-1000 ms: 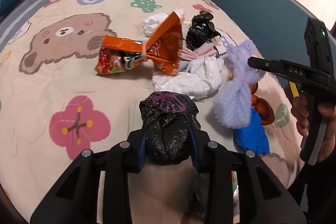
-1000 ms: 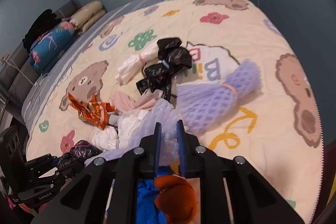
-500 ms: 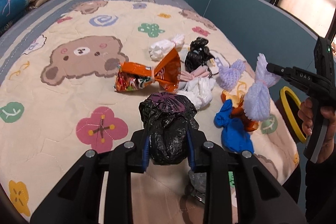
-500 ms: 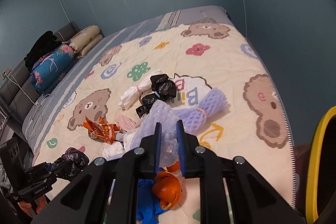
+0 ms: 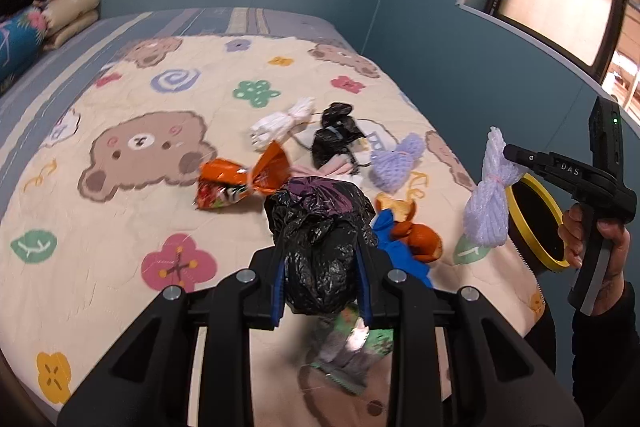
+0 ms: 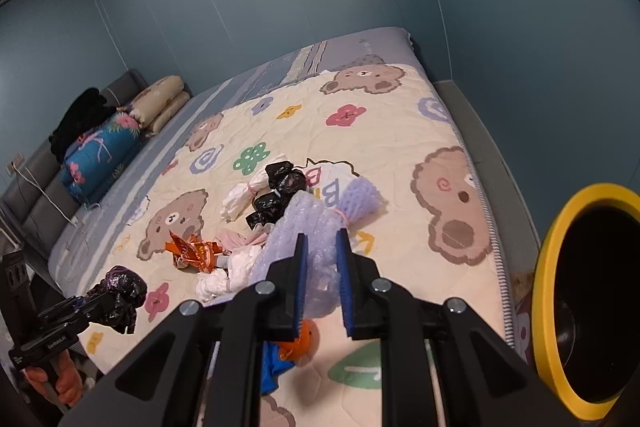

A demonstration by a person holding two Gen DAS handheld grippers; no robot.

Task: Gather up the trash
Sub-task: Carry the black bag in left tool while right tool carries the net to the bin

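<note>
The left tool (image 5: 322, 281) is clenched on a black bag bundle (image 5: 320, 239), held above the bed (image 5: 120, 227). The right tool (image 6: 320, 283) grasps a lilac foam-net bundle (image 6: 304, 251), apparently just left of the yellow-rimmed bin (image 6: 548, 307). Other trash lies mid-bed.

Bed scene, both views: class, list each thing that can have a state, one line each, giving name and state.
left tool: shut on black bag, lifted off the quilt.
black bag: crumpled, held in the air.
right tool: shut on lilac bubble wrap.
lilac bubble wrap: tied, hanging in the air.
yellow-rimmed bin: open beside the bed.
orange snack wrapper: tied, lying on the quilt.
lilac foam net: lying on the quilt.
</note>
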